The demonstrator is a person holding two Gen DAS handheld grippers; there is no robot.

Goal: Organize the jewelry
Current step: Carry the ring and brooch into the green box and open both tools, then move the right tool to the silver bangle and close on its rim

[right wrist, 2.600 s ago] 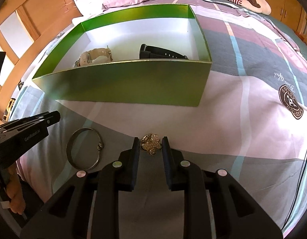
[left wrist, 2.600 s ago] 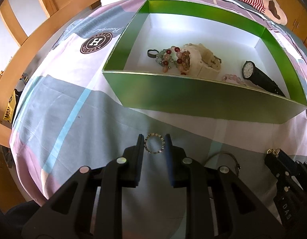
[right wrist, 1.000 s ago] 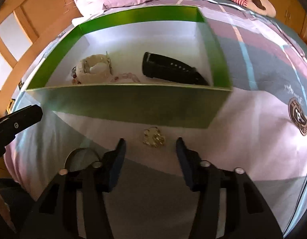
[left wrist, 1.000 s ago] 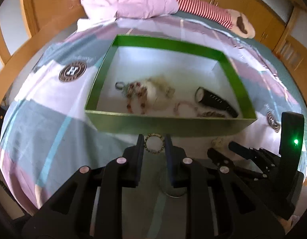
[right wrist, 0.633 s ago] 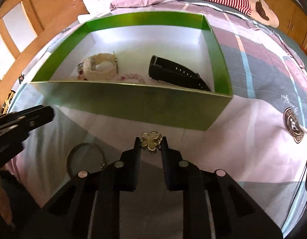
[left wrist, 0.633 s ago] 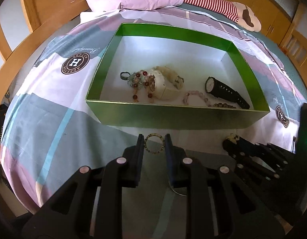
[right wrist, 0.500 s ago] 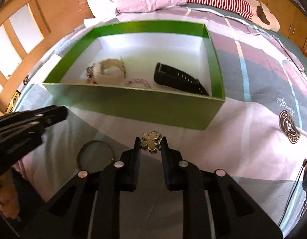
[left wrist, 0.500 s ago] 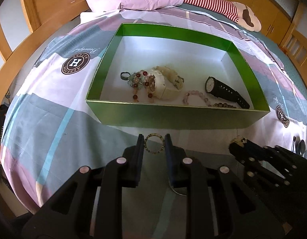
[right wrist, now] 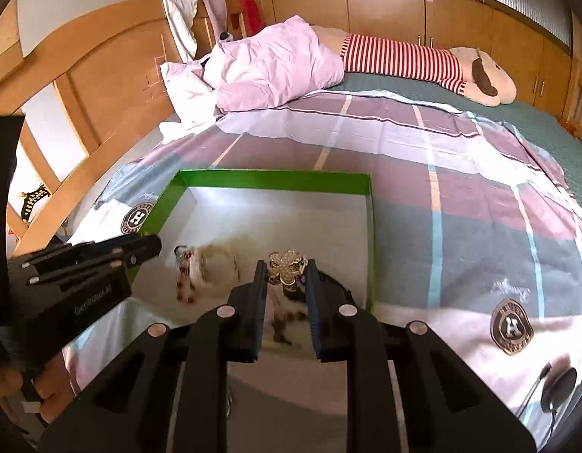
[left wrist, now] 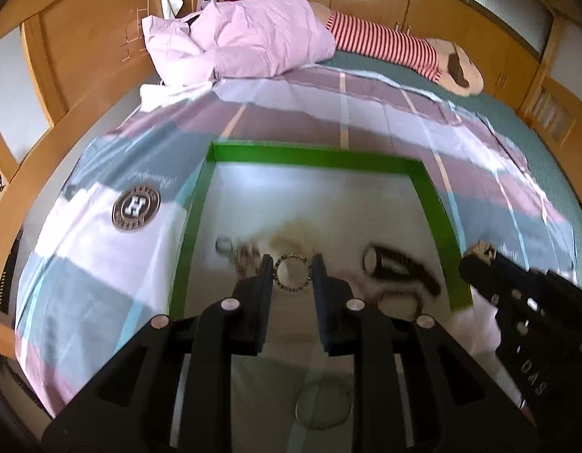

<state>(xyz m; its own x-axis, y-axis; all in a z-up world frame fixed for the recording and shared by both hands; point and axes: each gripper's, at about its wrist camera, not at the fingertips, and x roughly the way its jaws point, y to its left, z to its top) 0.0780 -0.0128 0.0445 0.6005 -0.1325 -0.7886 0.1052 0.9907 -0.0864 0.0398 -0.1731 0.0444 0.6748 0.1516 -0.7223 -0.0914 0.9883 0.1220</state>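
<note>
Jewelry everywhere, so take the left wrist view first: the left gripper (left wrist: 293, 273) is clamped on a small round ring (left wrist: 292, 274), held above the green box (left wrist: 313, 156) on the bedspread (left wrist: 102, 264). Only this view shows the black watch (left wrist: 400, 270) lying inside the box near its right wall, and a thin bangle (left wrist: 323, 404) on the cover below the fingers. A round crest with an H (left wrist: 135, 207) sits left of the box.

Over to the right wrist view: the right gripper (right wrist: 287, 270), its jaws just closed, pinches a gold flower brooch (right wrist: 287, 266) over the box's near right part. Here alone, blurred beads (right wrist: 187, 271) show unobstructed, and the left tool's side carries writing too smeared to read. A striped plush toy (right wrist: 423, 62) lies at the far end
</note>
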